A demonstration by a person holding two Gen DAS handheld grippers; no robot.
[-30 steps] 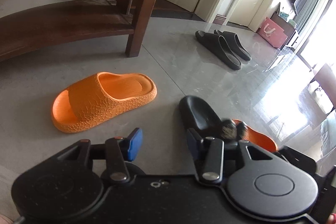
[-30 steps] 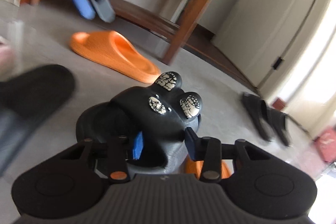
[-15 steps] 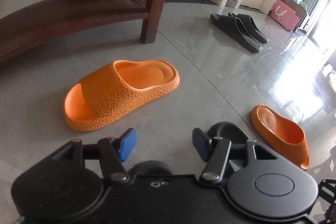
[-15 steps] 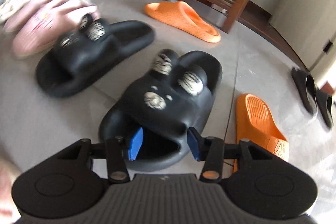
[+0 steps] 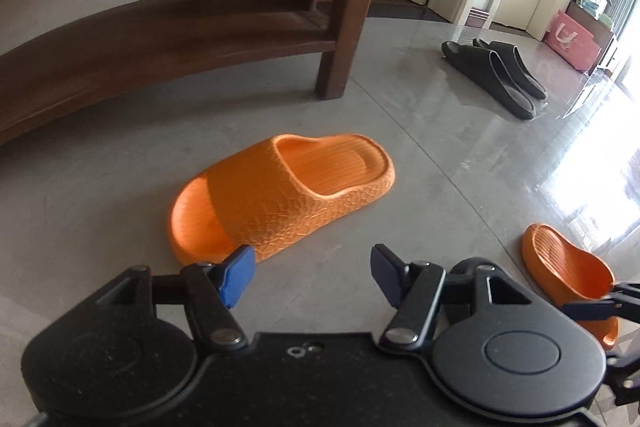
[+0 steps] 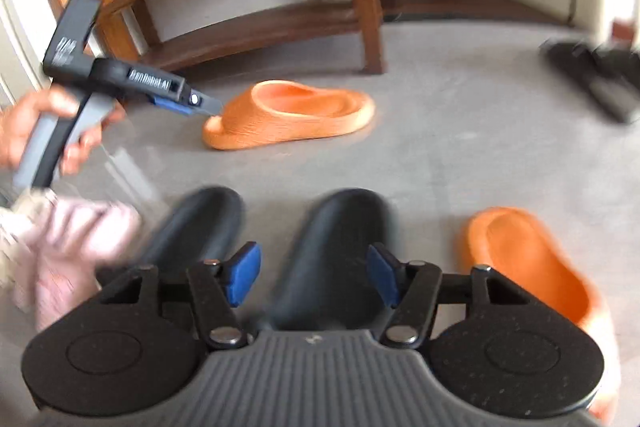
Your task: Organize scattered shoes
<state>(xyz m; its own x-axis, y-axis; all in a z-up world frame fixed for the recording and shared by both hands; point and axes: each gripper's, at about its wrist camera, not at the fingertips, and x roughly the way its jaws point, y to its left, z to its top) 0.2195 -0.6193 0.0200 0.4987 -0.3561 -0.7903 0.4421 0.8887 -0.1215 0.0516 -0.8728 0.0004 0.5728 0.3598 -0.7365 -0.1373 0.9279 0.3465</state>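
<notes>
Your left tool [image 5: 312, 277] has just been opening and stands wide and empty before the near orange slipper [image 5: 280, 193] on the floor by the wooden rack [image 5: 160, 27]. Straddle its strap wall squarely (the far orange slipper [image 5: 568, 275] waits apart). Your right tool [image 6: 314, 277], also just opened, hovers over a black slipper [image 6: 340, 247], gripping nothing.

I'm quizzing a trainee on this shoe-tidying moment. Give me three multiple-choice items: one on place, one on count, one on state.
1. Where does the far orange slipper lie?
A. on the shelf
B. on the floor near the wooden rack's leg
C. on the black slippers

2. How many orange slippers show in the right wrist view?
A. one
B. two
C. three

3. How is the right tool?
A. open, gripping nothing
B. clamped on an orange slipper
C. out of view

Key: 1 B, it rests on the floor by the leg. 2 B, a nearer orange slipper lies right. 3 A, its pads stand apart.
</notes>
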